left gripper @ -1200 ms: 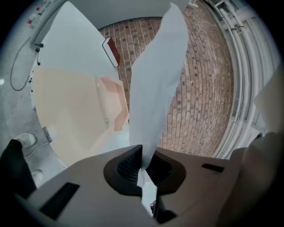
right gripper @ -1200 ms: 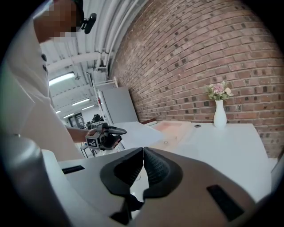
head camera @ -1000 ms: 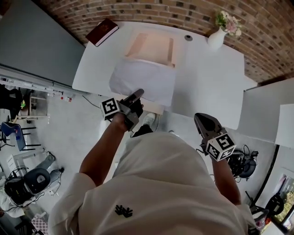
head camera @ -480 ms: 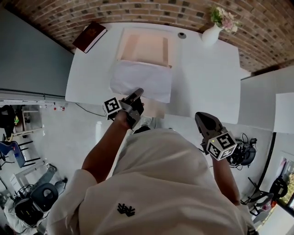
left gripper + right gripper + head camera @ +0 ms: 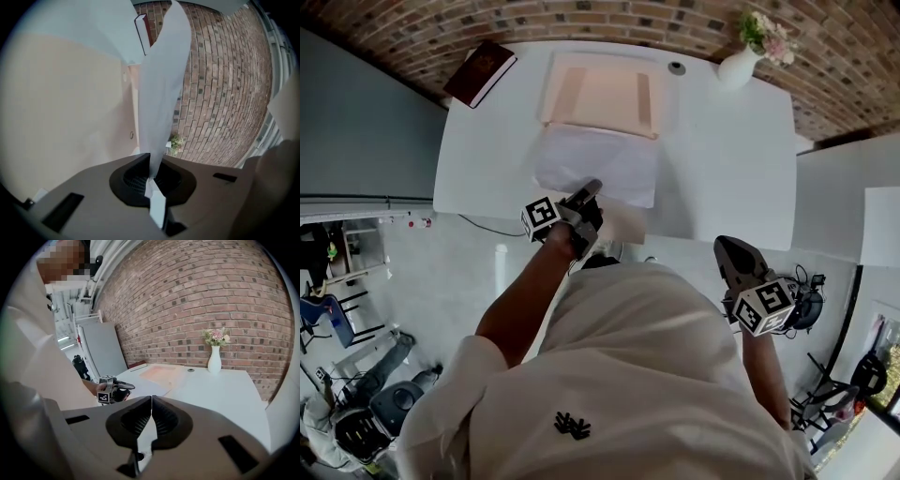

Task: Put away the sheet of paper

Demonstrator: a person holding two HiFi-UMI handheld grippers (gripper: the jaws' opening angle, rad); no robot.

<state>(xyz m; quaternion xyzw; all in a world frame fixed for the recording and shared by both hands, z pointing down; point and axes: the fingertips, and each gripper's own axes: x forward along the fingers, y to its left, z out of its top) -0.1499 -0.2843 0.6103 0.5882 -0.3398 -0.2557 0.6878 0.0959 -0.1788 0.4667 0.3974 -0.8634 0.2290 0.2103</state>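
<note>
The white sheet of paper (image 5: 595, 159) lies on the white table (image 5: 722, 159), its far edge over a flat peach folder (image 5: 600, 94). My left gripper (image 5: 589, 189) is shut on the sheet's near edge at the table's front. In the left gripper view the paper (image 5: 161, 93) rises edge-on out of the closed left gripper (image 5: 150, 177), with the peach folder (image 5: 61, 117) to its left. My right gripper (image 5: 727, 248) hangs off the table's front right, shut and empty. Its own view shows the right gripper (image 5: 151, 413) closed, and the left gripper (image 5: 112, 392) beyond.
A dark red book (image 5: 480, 73) lies at the table's far left corner. A white vase with flowers (image 5: 741, 66) stands at the far right, with a small round object (image 5: 677, 67) beside it. A brick wall (image 5: 211, 291) runs behind the table. The person's torso fills the near foreground.
The left gripper keeps its hold on the paper's near edge. The head view has shifted a little, and the right gripper sits slightly lower and further right in it.
</note>
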